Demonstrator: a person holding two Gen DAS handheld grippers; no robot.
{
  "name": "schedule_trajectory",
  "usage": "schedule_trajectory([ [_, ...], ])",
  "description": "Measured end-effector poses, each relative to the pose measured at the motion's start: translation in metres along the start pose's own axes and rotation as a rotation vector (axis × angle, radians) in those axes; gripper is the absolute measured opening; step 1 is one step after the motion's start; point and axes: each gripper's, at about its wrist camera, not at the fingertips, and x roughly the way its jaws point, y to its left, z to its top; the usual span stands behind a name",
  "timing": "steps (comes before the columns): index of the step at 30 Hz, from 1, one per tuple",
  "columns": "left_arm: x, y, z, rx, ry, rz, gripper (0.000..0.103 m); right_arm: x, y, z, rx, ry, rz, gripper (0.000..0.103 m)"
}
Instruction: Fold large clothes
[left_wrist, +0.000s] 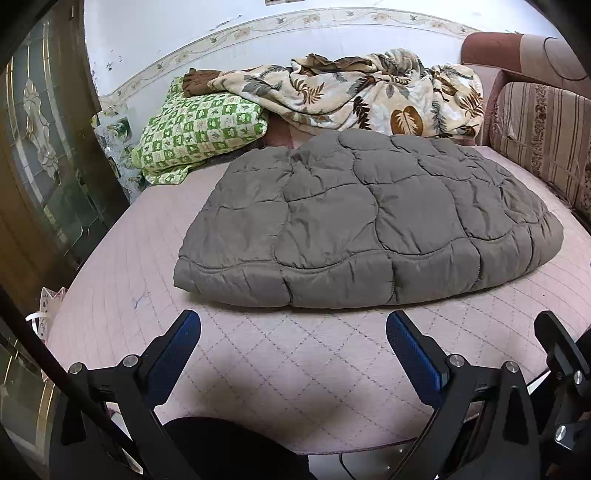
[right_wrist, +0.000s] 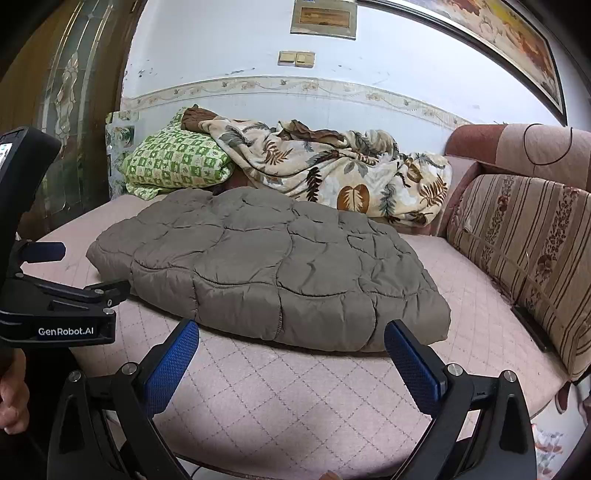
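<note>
Left claw (left_wrist: 293, 334) spread apart, empty – hovers over pink quilted bed (left_wrist: 258, 362), near its front edge. Right claw (right_wrist: 291, 343) likewise apart, holding nothing. Just beyond both – grey quilted comforter (left_wrist: 369, 218), folded, lying flat mid-bed. Behind it: green checked pillow (left_wrist: 199, 129), leaf-print blanket (left_wrist: 369, 96) bunched against wall.
</note>
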Motion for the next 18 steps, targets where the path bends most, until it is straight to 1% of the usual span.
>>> schedule_trajectory([
  [18, 0.001, 0.0015, 0.0009, -0.001, 0.004, 0.009, 0.1, 0.0027, -0.0026, -0.0021, 0.001, 0.009, -0.004, 0.102],
])
